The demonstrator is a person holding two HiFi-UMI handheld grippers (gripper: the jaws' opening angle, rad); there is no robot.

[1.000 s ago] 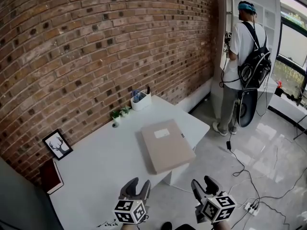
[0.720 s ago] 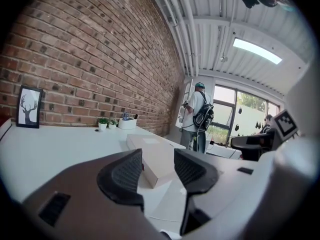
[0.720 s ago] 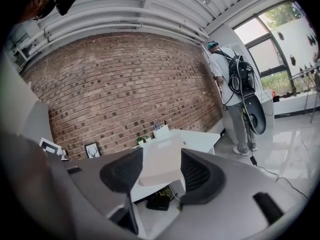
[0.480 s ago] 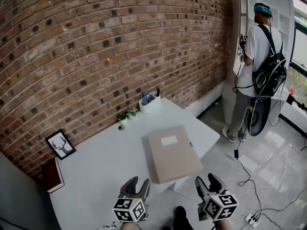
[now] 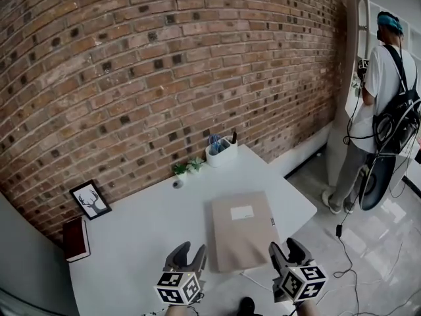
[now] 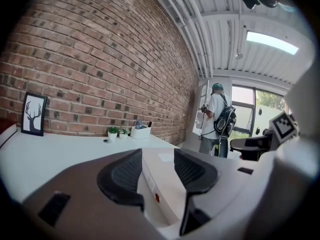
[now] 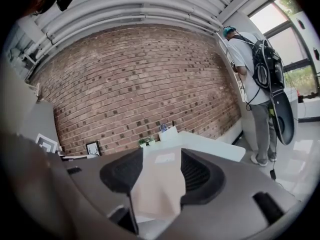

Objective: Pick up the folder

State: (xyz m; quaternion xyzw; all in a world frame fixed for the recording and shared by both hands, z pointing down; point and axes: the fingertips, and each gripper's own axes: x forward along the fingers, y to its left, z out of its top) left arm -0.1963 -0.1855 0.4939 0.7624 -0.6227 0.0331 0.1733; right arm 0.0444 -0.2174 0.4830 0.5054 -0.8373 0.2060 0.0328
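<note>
The folder (image 5: 242,229) is a flat tan box file with a white label. It lies on the white table (image 5: 145,222), and its near end hangs over the front edge. My left gripper (image 5: 189,252) hovers open over the table's front, just left of the folder's near corner. My right gripper (image 5: 287,249) is open off the table's edge, beside the folder's near right corner. Neither touches it. In the left gripper view the folder (image 6: 159,176) shows through the open gap of the left gripper (image 6: 157,159). In the right gripper view the folder (image 7: 159,184) lies ahead of the right gripper (image 7: 161,159).
At the table's back, by the brick wall, stand a white pen holder (image 5: 221,151) and small plants (image 5: 187,168). A framed deer picture (image 5: 91,199) and a dark red book (image 5: 76,238) sit at the left. A person with a backpack (image 5: 385,104) stands at the right; a cable (image 5: 345,242) runs across the floor.
Both grippers have come closer to the table and the folder. The view has swung left, so the folder sits nearer and more centred, and the person is now at the right edge.
</note>
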